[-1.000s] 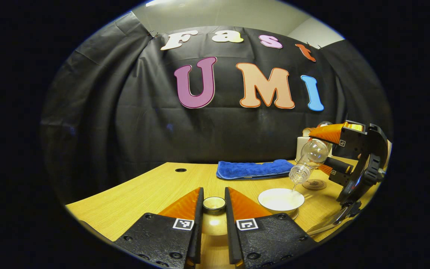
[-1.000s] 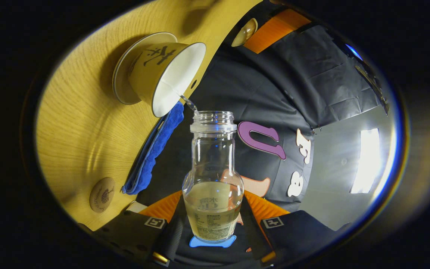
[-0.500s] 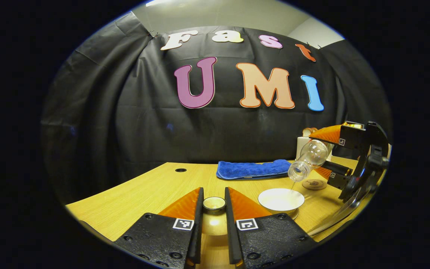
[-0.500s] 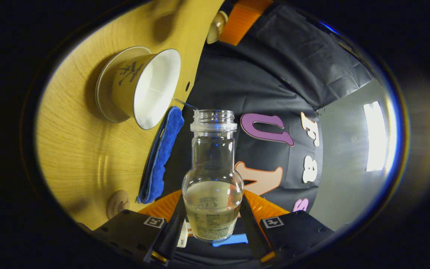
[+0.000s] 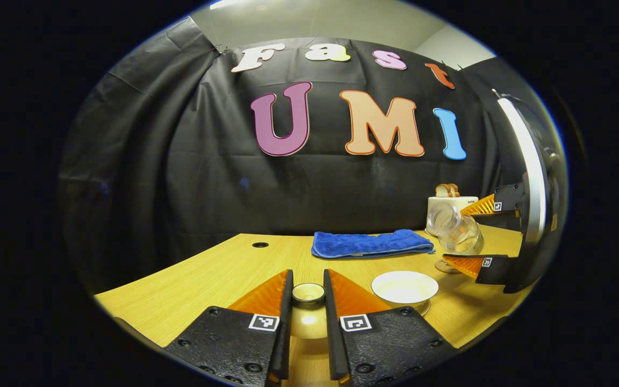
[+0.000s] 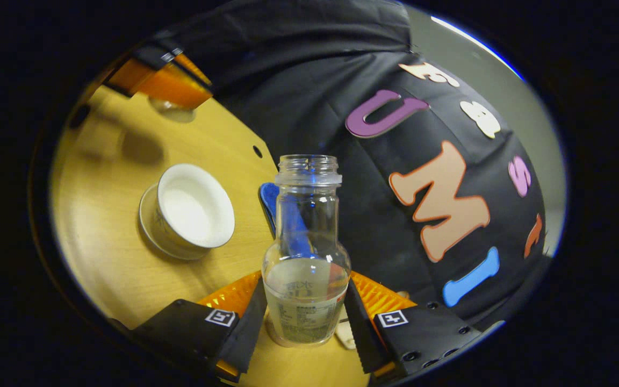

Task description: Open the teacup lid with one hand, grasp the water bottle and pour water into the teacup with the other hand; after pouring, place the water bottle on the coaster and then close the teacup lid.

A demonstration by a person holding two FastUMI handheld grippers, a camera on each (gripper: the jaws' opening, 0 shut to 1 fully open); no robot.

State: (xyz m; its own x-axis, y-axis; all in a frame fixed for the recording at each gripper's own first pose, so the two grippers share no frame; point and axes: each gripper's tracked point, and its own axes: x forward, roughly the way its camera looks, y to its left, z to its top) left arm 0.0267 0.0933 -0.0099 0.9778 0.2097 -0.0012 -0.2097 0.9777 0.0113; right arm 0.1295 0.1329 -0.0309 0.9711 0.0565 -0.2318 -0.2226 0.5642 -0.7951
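My left gripper (image 5: 308,280) is shut on the knob of the teacup lid (image 5: 309,294), held off to the left of the cup. The white teacup (image 5: 404,287) stands uncovered on its saucer, also visible from above as the teacup (image 6: 188,212). My right gripper (image 6: 306,287) is shut on the clear water bottle (image 6: 306,258), which is about a third full. In the left gripper view the water bottle (image 5: 454,231) leans slightly left between the right gripper's orange fingers (image 5: 479,207), just over the round coaster (image 5: 444,266). The left gripper (image 6: 159,80) with the lid (image 6: 172,109) shows far off.
A folded blue towel (image 5: 368,243) lies at the back of the wooden table (image 5: 207,279), behind the cup. A white toaster with bread (image 5: 448,200) stands at the back right. A small cable hole (image 5: 260,244) sits in the table's far left.
The right gripper swung the bottle back from its pouring tilt to nearly upright and moved it right, away from the cup and over the coaster. The water stream has stopped. The left gripper stayed still.
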